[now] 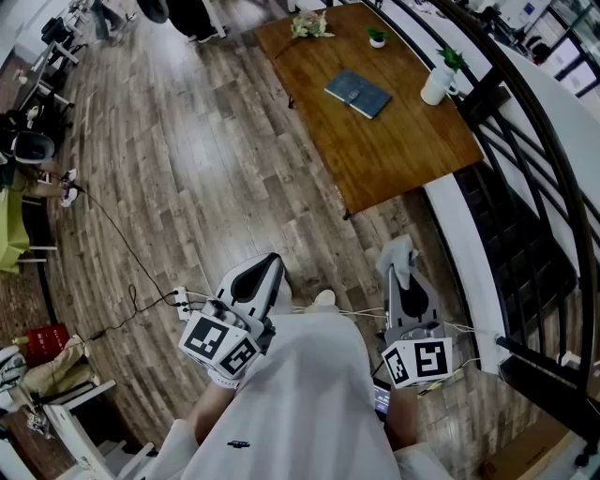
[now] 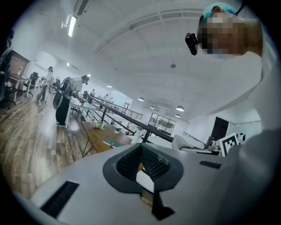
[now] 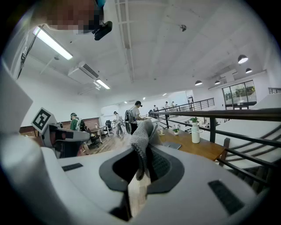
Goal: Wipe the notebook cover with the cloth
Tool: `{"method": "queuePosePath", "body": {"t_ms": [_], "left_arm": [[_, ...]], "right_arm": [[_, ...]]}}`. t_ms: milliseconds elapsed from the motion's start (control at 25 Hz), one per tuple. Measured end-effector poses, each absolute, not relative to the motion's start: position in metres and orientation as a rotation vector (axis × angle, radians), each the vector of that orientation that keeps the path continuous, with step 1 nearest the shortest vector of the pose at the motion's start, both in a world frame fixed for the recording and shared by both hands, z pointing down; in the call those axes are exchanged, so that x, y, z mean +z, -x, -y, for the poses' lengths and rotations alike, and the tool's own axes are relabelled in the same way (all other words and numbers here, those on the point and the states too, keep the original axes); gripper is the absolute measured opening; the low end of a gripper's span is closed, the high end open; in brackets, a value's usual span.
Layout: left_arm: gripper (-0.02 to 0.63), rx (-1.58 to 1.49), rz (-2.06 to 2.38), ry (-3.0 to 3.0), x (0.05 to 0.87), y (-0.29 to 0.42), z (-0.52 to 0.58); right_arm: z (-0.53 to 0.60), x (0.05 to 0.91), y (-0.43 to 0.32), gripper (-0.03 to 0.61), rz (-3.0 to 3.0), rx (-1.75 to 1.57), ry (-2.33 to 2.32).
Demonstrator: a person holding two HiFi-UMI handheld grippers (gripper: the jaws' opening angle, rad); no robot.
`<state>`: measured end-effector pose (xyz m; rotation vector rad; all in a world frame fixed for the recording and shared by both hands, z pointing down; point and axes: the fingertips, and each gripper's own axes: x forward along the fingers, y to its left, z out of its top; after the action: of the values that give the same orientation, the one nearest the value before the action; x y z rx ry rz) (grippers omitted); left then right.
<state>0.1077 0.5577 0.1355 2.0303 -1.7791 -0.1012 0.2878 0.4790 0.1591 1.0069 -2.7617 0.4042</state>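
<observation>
The dark blue-grey notebook [image 1: 357, 94] lies closed on a brown wooden table [image 1: 394, 150] far ahead of me. It shows small in the left gripper view [image 2: 115, 142] and in the right gripper view [image 3: 174, 145]. My right gripper [image 1: 401, 270] is held low near my body, shut on a grey cloth [image 3: 142, 136] that sticks up from between its jaws. The cloth [image 1: 397, 251] also shows in the head view. My left gripper [image 1: 265, 270] is beside it, jaw tips together with nothing between them. Both grippers are well short of the table.
On the table stand a white vase with a plant [image 1: 437, 82], a small potted plant [image 1: 377, 37] and a flower bunch [image 1: 311, 24]. A black railing [image 1: 548, 141] and stairs run along the right. A power strip [image 1: 180, 302] with cables lies on the wood floor.
</observation>
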Motion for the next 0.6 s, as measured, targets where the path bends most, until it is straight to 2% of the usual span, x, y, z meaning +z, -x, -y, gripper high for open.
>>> {"method": "queuePosePath", "body": {"t_ms": [600], "left_arm": [[0.018, -0.07, 1.725, -2.067, 0.143, -0.145, -0.55]], "right_arm": [[-0.483, 0.162, -0.325, 0.023, 2.792, 0.447, -1.07]]}}
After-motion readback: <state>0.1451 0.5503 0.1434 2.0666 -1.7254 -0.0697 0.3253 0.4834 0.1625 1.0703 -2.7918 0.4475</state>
